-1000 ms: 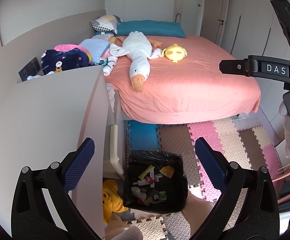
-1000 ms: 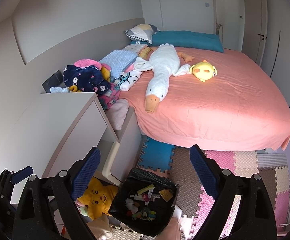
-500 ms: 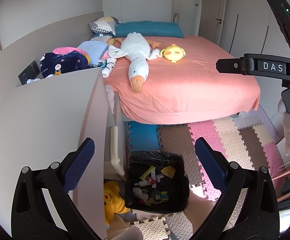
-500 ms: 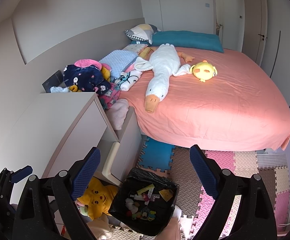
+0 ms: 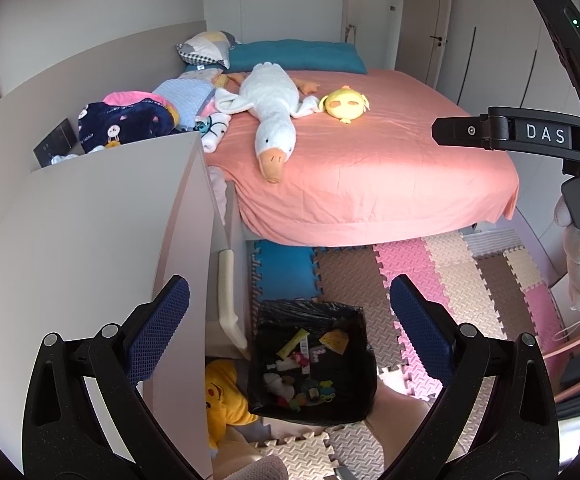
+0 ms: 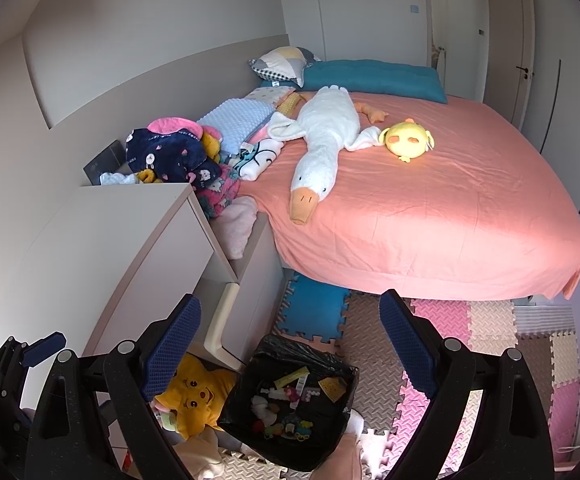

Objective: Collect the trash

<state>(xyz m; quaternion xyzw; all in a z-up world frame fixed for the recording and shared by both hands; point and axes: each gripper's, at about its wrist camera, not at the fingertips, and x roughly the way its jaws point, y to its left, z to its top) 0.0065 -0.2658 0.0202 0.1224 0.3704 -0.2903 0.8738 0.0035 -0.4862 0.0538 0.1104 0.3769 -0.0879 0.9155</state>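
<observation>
Black-lined trash bin [image 5: 310, 364] on foam mat [image 5: 422, 280] beside cabinet [image 5: 101, 240], contents small and indistinct, framed between spread empty left gripper [image 5: 290, 340] and right gripper [image 6: 290, 352].

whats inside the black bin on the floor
The black bin holds small mixed trash: a yellow wrapper, an orange scrap, white bits. Anything beneath that layer is hidden.

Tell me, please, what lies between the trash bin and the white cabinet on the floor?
A yellow star plush lies there, between the black-lined trash bin and the white cabinet. The right wrist view shows it best; the left wrist view shows it partly.
</observation>
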